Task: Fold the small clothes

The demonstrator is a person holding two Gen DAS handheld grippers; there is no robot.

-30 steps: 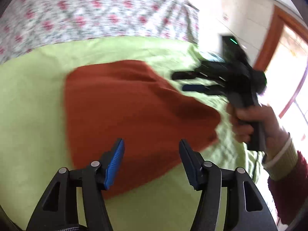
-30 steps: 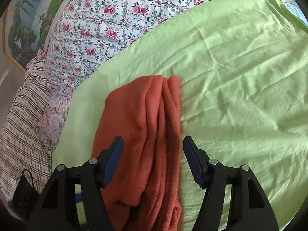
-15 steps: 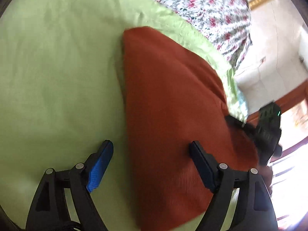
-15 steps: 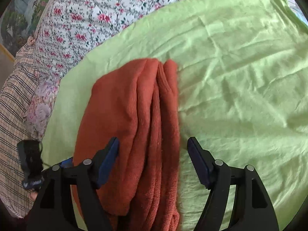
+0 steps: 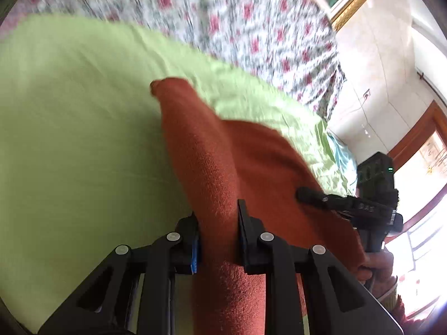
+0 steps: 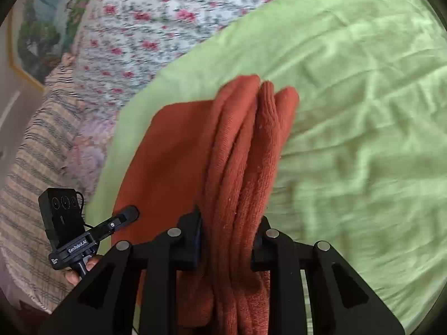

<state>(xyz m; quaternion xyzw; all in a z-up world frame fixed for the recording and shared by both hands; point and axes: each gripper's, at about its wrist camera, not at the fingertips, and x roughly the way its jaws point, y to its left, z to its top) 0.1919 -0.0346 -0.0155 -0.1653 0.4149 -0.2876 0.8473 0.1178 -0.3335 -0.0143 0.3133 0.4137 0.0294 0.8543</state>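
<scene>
A rust-orange knitted garment (image 5: 223, 173) lies folded on a light green sheet (image 5: 69, 139). My left gripper (image 5: 218, 223) is shut on one bunched edge of the garment, which runs up between the jaws. My right gripper (image 6: 229, 231) is shut on the layered folds at the other edge of the garment (image 6: 237, 153). The right gripper also shows in the left wrist view (image 5: 310, 195), at the garment's right side. The left gripper also shows in the right wrist view (image 6: 128, 213), at the garment's left side.
The green sheet (image 6: 363, 111) covers a bed with a floral cover (image 5: 223, 14) beyond it. A striped pillow (image 6: 30, 153) lies at the left in the right wrist view. A wall and a wooden door frame (image 5: 419, 139) stand to the right of the bed.
Both grippers were open over the garment and have now closed on its opposite edges. The fabric is bunched up between each pair of fingers.
</scene>
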